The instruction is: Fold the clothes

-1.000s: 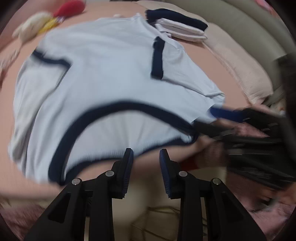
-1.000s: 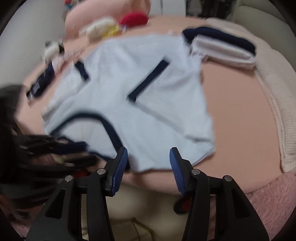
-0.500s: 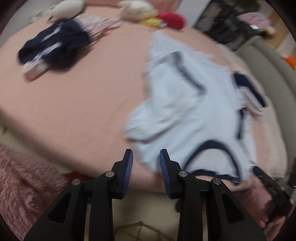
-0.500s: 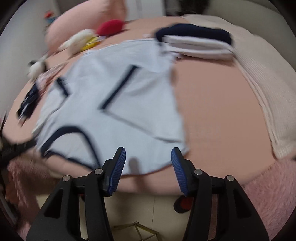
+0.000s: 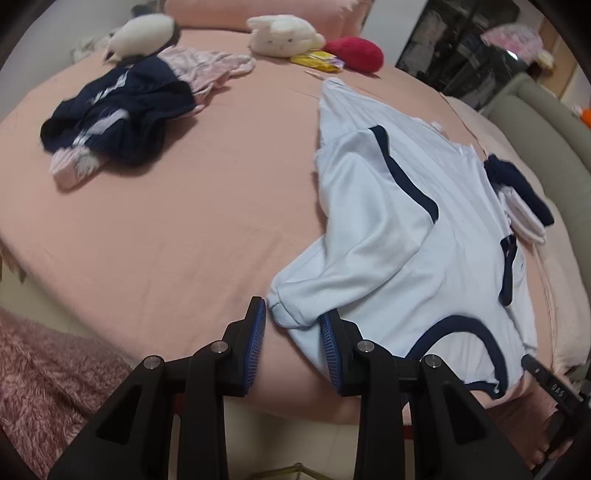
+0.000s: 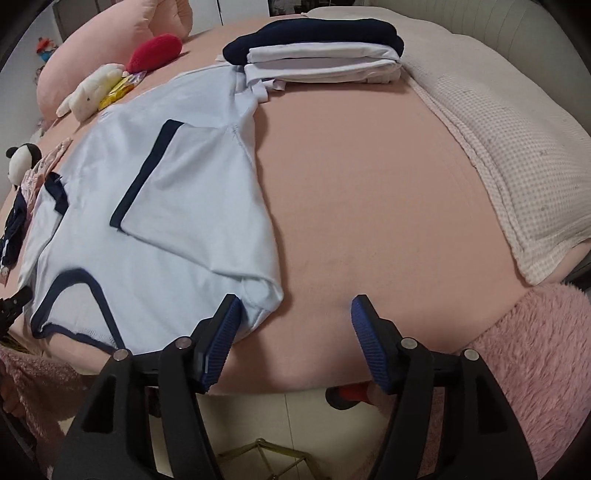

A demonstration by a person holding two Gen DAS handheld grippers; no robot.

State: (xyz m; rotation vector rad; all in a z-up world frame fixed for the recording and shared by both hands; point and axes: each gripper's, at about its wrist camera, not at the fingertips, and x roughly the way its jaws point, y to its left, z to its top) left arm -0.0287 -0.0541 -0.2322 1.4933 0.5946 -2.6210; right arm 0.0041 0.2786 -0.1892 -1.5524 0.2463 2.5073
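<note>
So the light blue shirt (image 5: 424,236) lies flat on the pink bed (image 5: 184,221), neckline toward the near edge, both sleeves already flipped inward, I'd guess to square it up. Left gripper (image 5: 291,343) is spread, with the shoulder fold sitting between its jaws, not pinched yet. Right gripper (image 6: 295,332) is spread wide at the other shoulder corner, around 6 o'clock. Folded stack (image 6: 317,51) waits at 12.

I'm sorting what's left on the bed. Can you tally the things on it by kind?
Spread light blue shirt: 1
Folded clothes stack: 1
Unfolded clothes heap: 1
Soft toys, white rabbit, red plush, panda: 3
Yellow packet: 1
Waffle blanket: 1
Total: 8
</note>
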